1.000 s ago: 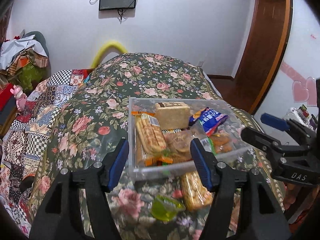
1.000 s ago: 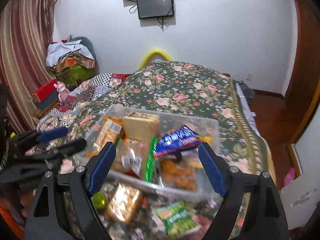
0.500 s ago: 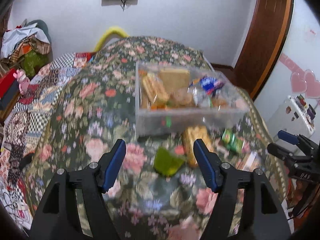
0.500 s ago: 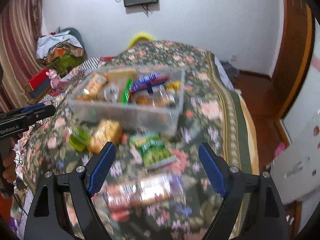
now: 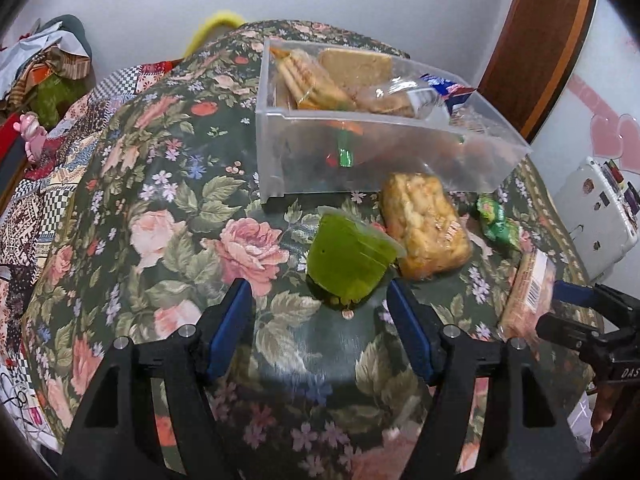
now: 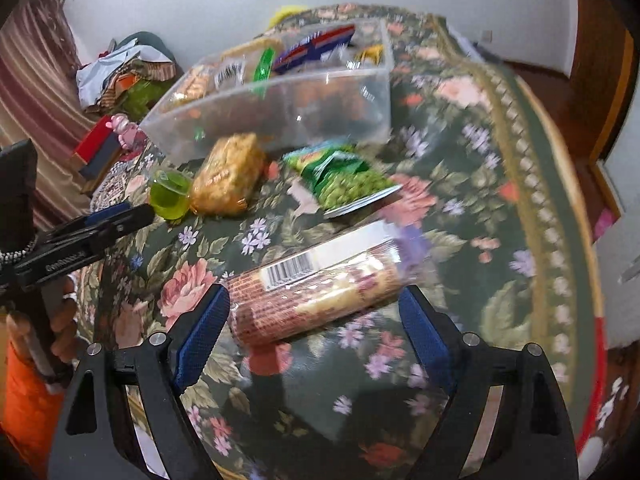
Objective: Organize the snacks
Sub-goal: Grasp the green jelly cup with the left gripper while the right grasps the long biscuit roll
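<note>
Though blurred, biscuit roll (image 6: 316, 292) seemingly between right hand-held gripper (image 6: 314, 330) pads

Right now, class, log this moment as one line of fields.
left claw: open, above green jelly cup | right claw: opening, around biscuit roll, not gripping | clear bin: holds snacks

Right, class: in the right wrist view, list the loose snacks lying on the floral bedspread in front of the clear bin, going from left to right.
Green jelly cup → golden snack pack → green pea packet. The long biscuit roll lies nearer, spanning beneath them, so it is left out.
</note>
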Tool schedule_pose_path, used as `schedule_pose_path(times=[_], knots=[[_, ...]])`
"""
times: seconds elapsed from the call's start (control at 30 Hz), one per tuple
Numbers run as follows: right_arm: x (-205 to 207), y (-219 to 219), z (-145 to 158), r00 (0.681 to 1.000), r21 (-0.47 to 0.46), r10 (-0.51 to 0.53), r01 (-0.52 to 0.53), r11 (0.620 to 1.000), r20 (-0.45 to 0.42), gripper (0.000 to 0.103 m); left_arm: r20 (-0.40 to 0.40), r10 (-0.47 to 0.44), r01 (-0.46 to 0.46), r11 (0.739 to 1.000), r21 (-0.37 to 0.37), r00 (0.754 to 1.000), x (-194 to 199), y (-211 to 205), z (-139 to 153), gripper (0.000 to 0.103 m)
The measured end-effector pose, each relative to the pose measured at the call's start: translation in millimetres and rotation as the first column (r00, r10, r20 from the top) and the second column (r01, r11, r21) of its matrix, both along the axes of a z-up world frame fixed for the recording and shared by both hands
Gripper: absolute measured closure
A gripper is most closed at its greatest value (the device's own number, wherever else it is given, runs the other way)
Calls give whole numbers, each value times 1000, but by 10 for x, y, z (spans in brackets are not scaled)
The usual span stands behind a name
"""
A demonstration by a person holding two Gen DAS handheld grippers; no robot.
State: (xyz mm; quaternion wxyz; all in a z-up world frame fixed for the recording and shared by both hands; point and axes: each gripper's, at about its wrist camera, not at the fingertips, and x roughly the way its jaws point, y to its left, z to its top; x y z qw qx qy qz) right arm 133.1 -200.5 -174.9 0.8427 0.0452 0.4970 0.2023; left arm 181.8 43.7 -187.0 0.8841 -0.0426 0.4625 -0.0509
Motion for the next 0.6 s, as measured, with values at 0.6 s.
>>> schedule_pose_path(times=[0.6], knots=[[120,119,-91,997,-105,0,9,994,81,23,2,-38,38,999,-19,999,234,-149,-175,57]])
